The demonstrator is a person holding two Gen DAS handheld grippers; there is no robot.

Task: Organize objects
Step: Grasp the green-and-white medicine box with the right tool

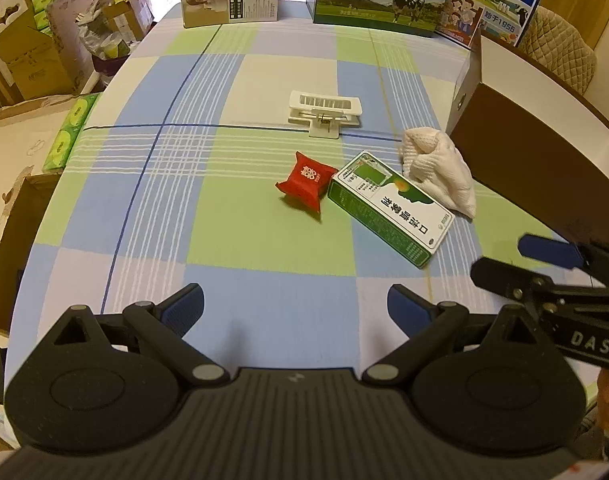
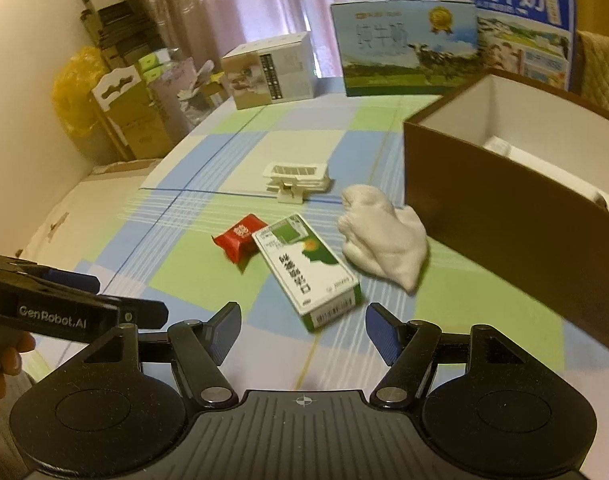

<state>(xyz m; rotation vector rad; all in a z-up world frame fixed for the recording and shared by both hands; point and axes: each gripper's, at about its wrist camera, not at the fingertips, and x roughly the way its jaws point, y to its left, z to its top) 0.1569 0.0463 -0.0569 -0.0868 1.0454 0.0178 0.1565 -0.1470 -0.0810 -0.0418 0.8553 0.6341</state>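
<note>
Both tools are empty: the left gripper hangs low over the checked counter with its blue-padded jaws spread wide, and the right gripper hovers the same way, jaws apart, just short of the green and white carton. That carton lies flat near the middle of the counter. A small red packet touches its left side, and a crumpled white cloth sits just to its right. A white plastic clip rests farther back, apart from the others. At the right stands an open brown box with a white lining; something pale already lies inside, too hidden to identify. Judging by this, sorting has begun but four items are left loose on the counter, and the carton looks like the nearest one to pick up.
</note>
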